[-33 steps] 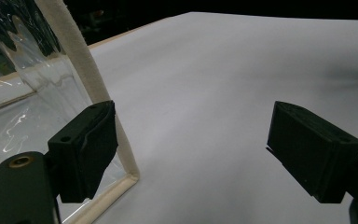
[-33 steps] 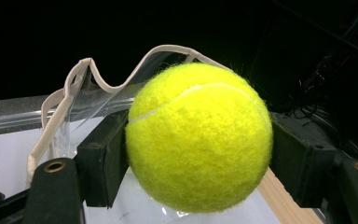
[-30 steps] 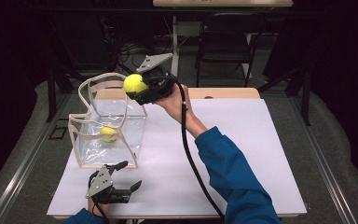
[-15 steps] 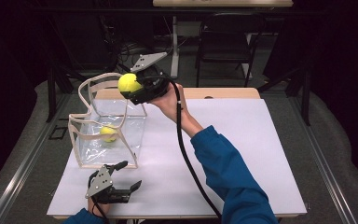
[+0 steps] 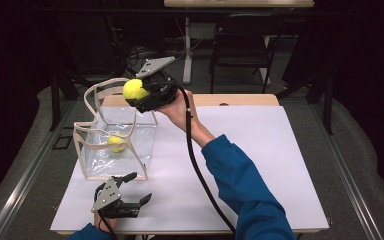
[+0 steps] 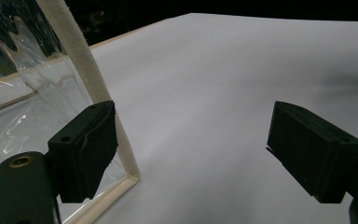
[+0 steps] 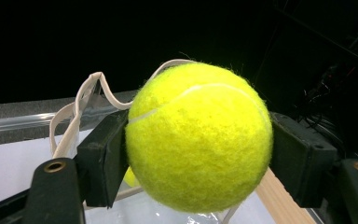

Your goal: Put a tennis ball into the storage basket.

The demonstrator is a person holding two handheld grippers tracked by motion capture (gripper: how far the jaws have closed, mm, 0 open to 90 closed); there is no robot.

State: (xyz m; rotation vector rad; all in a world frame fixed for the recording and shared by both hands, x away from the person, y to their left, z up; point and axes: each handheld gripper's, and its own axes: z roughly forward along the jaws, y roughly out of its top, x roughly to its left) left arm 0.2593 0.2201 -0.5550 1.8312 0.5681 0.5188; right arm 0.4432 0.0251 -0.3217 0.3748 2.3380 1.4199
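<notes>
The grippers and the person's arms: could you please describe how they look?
Both grippers are black with two blocky jaws. The right gripper carries a grey three-cornered plate on top and trails a thick black cable along the forearm. The left gripper bears a similar grey plate with small holes. The person wears a blue sleeve on the right arm.

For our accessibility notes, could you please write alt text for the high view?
The right gripper holds a yellow tennis ball above a clear plastic bag on a white table. A second ball lies inside the bag. The left gripper rests open near the table's front edge.
</notes>
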